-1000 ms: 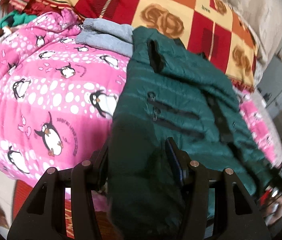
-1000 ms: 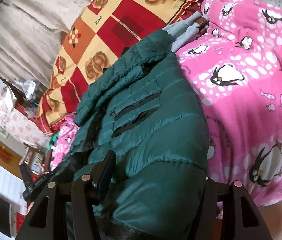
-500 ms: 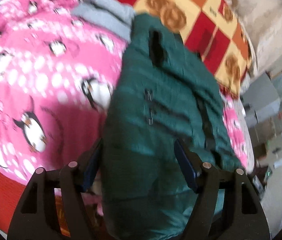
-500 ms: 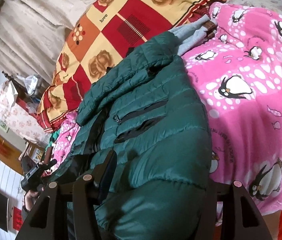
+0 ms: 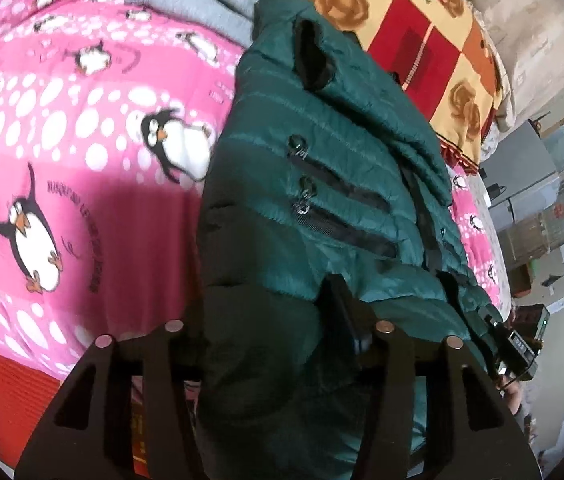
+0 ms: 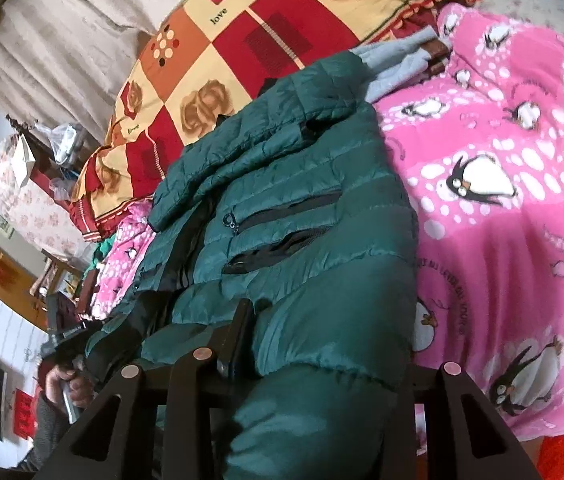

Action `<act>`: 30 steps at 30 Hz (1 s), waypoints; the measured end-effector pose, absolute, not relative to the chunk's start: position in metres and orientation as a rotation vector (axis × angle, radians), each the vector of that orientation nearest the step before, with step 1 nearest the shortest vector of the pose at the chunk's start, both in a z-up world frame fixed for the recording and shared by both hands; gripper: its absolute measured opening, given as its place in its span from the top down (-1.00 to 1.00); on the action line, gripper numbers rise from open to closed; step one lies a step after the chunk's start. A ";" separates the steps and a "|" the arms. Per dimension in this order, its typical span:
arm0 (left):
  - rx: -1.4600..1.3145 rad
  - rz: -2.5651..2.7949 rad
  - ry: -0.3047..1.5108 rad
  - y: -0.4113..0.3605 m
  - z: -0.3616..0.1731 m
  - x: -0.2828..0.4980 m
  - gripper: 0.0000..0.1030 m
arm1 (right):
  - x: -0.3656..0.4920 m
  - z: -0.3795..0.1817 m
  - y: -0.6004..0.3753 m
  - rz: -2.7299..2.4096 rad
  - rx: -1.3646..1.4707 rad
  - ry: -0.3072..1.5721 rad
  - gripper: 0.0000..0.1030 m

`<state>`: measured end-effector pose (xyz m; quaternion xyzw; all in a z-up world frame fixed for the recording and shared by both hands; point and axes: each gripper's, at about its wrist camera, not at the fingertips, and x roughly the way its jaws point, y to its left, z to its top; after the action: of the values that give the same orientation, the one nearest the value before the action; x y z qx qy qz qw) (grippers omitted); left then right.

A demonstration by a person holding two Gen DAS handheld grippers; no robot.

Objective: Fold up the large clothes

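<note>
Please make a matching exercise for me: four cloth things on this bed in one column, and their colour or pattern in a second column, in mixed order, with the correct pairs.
Things:
1. puffer jacket
2. fleece blanket
3. folded sweater
4. checked quilt

Colour or pattern:
A. plain grey
B. pink with penguins
C. dark green with black zips
D. red, orange and yellow squares with brown roses

Pairs: 1-C, 2-B, 3-A, 4-D

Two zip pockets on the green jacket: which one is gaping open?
The pocket nearer the grippers; its zip gapes, showing dark lining. The farther pocket is zipped flat.
</note>
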<state>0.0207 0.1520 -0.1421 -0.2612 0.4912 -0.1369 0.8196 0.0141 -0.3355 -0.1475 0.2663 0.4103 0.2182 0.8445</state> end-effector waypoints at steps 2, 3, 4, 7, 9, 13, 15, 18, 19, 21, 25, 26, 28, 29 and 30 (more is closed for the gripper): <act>-0.570 -0.299 1.030 0.154 -0.142 0.017 0.06 | 0.013 -0.147 -0.334 0.468 0.561 0.863 0.32; -0.564 -0.302 1.017 0.154 -0.140 0.015 0.31 | 0.010 -0.144 -0.333 0.482 0.550 0.845 0.45; -0.553 -0.309 1.002 0.154 -0.137 0.013 0.55 | 0.007 -0.140 -0.331 0.496 0.527 0.824 0.49; -0.533 -0.317 0.959 0.151 -0.125 0.007 0.72 | 0.002 -0.129 -0.329 0.505 0.476 0.777 0.61; -0.519 -0.320 0.929 0.150 -0.118 0.003 0.74 | -0.001 -0.123 -0.328 0.508 0.457 0.745 0.64; -0.542 -0.323 0.874 0.153 -0.107 -0.003 0.76 | -0.008 -0.112 -0.328 0.528 0.470 0.675 0.66; -0.567 -0.327 0.846 0.157 -0.100 -0.006 0.76 | -0.012 -0.107 -0.329 0.534 0.470 0.652 0.66; -0.595 -0.341 0.807 0.162 -0.089 -0.011 0.77 | -0.018 -0.098 -0.331 0.538 0.473 0.627 0.66; -0.598 -0.345 0.795 0.163 -0.084 -0.013 0.77 | -0.020 -0.094 -0.332 0.535 0.475 0.619 0.66; -0.600 -0.355 0.767 0.163 -0.074 -0.019 0.76 | -0.025 -0.086 -0.334 0.537 0.484 0.600 0.66; -0.610 -0.372 0.705 0.167 -0.055 -0.041 0.76 | -0.041 -0.064 -0.337 0.556 0.465 0.552 0.67; -0.615 -0.375 0.694 0.168 -0.052 -0.045 0.76 | -0.045 -0.059 -0.337 0.560 0.457 0.541 0.67; -0.625 -0.382 0.674 0.172 -0.046 -0.056 0.76 | -0.056 -0.048 -0.337 0.570 0.443 0.518 0.67; -0.630 -0.387 0.659 0.174 -0.042 -0.062 0.76 | -0.060 -0.044 -0.337 0.575 0.437 0.509 0.67; -0.633 -0.389 0.649 0.175 -0.039 -0.067 0.76 | -0.066 -0.040 -0.337 0.579 0.431 0.498 0.67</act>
<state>-0.0668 0.1754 -0.0389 -0.3041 0.3113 -0.1868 0.8807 -0.0659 -0.3369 -0.0395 0.2086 0.2412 0.2803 0.9054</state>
